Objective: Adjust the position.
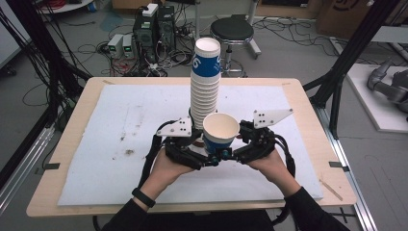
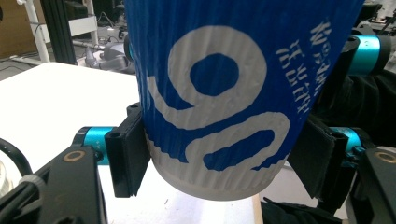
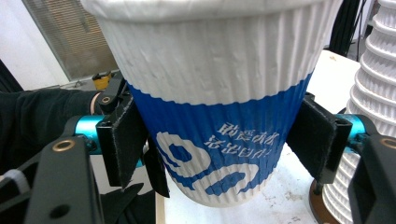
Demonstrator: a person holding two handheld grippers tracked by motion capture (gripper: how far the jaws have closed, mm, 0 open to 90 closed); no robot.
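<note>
Nearest the person, both hands meet at the middle of the counter (image 1: 72,159), each holding a gripper aimed inward at one paper cup (image 1: 220,132). The left gripper (image 1: 204,159) comes in from the cup's left, the right gripper (image 1: 230,153) from its right, so the cup stands between them, upright, mouth open to the ceiling, its long axis vertical.

In the left gripper view the black pads (image 2: 128,156) press on the lower part of the blue wall of the cup (image 2: 219,93), just above its white base: this gripper is clamped on it. In the right gripper view the pads (image 3: 123,140) bracket the blue band of the same cup (image 3: 210,93) at a middling width and seem to touch it on both sides, so both grippers appear to share the hold.

The cup's base looks lifted slightly off the white mat (image 1: 96,144), though that is hard to judge.

Just behind the cup, touching or nearly so, rises the tall stack of cups (image 1: 205,86), also vertical. That relation probably governs the coming move: the stack lies straight ahead and higher than the held cup, so the cup would have to rise, staying upright, to reach the stack's top.

Neither hand is clearly nearer the stack.
</note>
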